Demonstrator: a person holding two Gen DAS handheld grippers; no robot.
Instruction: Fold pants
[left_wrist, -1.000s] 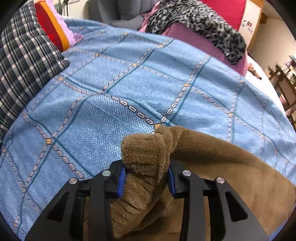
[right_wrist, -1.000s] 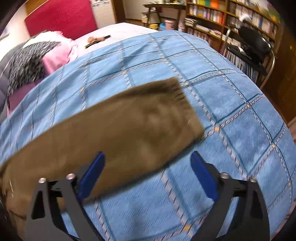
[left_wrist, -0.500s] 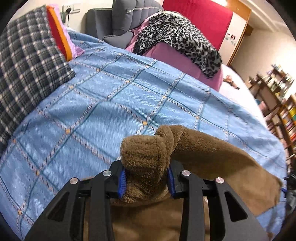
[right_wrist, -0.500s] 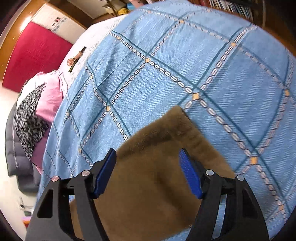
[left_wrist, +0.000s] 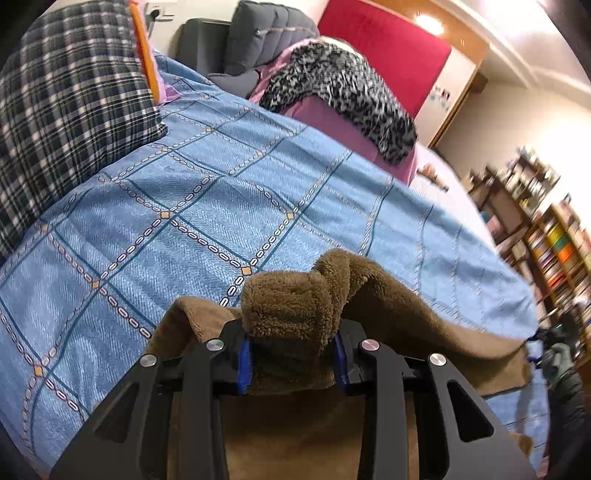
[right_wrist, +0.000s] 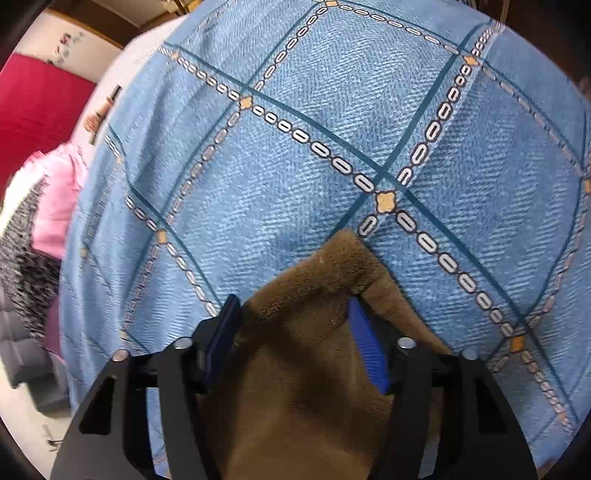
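Observation:
The brown fleece pants (left_wrist: 399, 310) lie stretched across the blue patterned bedspread (left_wrist: 192, 206). My left gripper (left_wrist: 291, 360) is shut on a bunched end of the pants, held a little above the bed. In the right wrist view my right gripper (right_wrist: 295, 332) has its blue pads on both sides of the other end of the pants (right_wrist: 314, 288), whose corner points forward on the bedspread (right_wrist: 332, 129). The pads press the fleece. The right gripper and gloved hand show small at the far right of the left wrist view (left_wrist: 554, 350).
A plaid pillow (left_wrist: 62, 110) lies at the left. A leopard-print blanket (left_wrist: 343, 88) over pink bedding, a grey cushion (left_wrist: 258, 40) and a red headboard (left_wrist: 384, 51) stand at the bed's head. Bookshelves (left_wrist: 554, 236) line the right wall.
My right gripper moved down onto the pants' leg end and narrowed from wide open to closing on the fleece. My left gripper kept its grip and lifted its end slightly.

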